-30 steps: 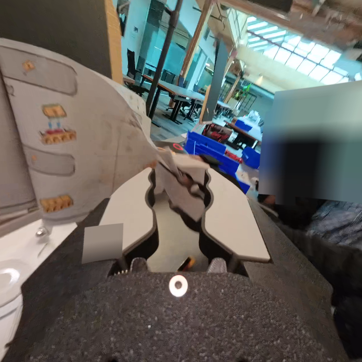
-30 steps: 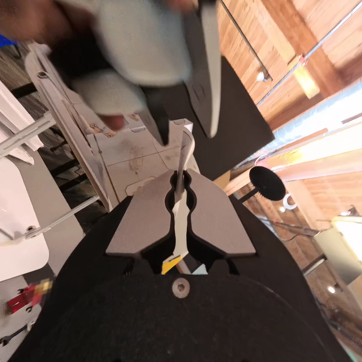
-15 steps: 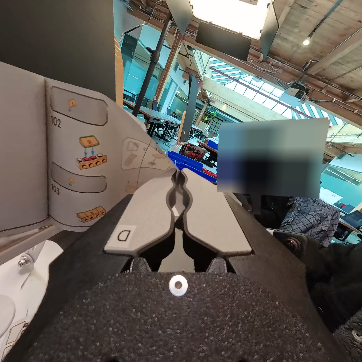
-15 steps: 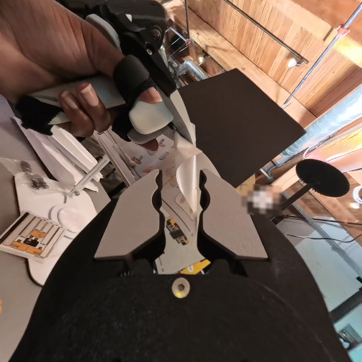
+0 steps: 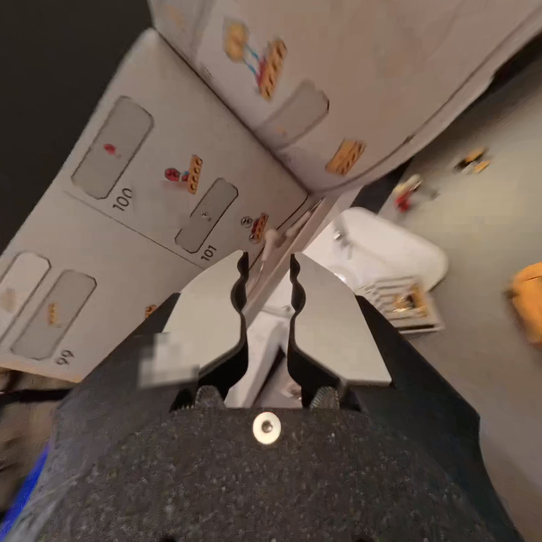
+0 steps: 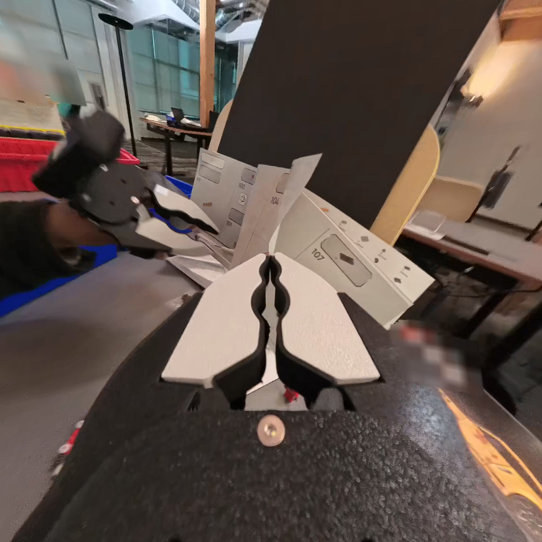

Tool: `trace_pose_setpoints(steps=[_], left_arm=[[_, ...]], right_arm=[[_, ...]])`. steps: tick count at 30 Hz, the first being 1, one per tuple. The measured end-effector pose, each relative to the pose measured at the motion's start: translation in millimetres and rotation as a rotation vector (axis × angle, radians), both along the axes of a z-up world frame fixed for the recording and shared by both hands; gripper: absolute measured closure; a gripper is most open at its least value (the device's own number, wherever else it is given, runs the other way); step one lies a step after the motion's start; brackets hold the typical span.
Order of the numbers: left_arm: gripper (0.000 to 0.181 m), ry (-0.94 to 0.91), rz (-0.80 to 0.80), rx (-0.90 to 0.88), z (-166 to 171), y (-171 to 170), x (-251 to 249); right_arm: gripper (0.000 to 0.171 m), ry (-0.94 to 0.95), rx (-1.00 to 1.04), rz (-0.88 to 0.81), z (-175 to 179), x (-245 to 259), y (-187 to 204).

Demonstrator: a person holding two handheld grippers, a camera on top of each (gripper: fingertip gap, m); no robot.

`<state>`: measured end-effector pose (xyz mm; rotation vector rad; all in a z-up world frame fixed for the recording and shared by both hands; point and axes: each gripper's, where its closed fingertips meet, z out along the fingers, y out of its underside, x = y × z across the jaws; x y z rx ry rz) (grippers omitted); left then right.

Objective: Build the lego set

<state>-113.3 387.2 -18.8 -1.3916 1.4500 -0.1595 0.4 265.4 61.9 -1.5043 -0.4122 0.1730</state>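
The Lego instruction booklet (image 5: 164, 223) stands open on a white stand (image 5: 390, 243), its pages fanned. My left gripper (image 5: 268, 258) is open and empty, its tips just short of the booklet's lower edge. My right gripper (image 6: 269, 258) is shut, and a thin booklet page (image 6: 272, 202) that stands upright appears pinched at its tips. The left gripper also shows in the right wrist view (image 6: 190, 225), held by a hand, jaws apart beside the left page. Loose Lego pieces (image 5: 407, 190) lie blurred on the grey table (image 5: 469, 381).
An orange Lego part (image 5: 528, 311) and a printed card (image 5: 407, 305) lie right of the stand. A black board (image 6: 352, 102) rises behind the booklet. Red (image 6: 23, 164) and blue bins (image 6: 96, 252) sit at the left. A small red piece (image 6: 290, 394) lies under my right fingers.
My left gripper has opened and swung down to face the booklet and table. My right gripper has gone from open around a page to shut, and has tilted level.
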Motion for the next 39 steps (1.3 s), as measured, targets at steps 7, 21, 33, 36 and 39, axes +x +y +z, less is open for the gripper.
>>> trace_pose_setpoints(steps=[7, 21, 33, 36, 39], left_arm=[[0.164, 0.191, -0.040, -0.026, -21, 9, 14], [0.181, -0.181, -0.075, -0.322, 15, 27, -40], [0.162, 0.220, -0.212, -0.250, -19, 14, 3], [0.176, 0.290, -0.201, -0.287, -23, 14, 2], [0.177, 0.117, -0.196, -0.319, -5, 19, -2]], right_arm=[[0.171, -0.034, -0.072, 0.019, 4, -18, 2], [0.171, -0.038, -0.114, 0.050, 28, -80, 48], [0.171, -0.062, -0.132, -0.023, 28, -67, 51], [0.171, -0.055, -0.130, -0.024, 30, -63, 49], [0.171, -0.059, -0.126, -0.025, 32, -63, 52]])
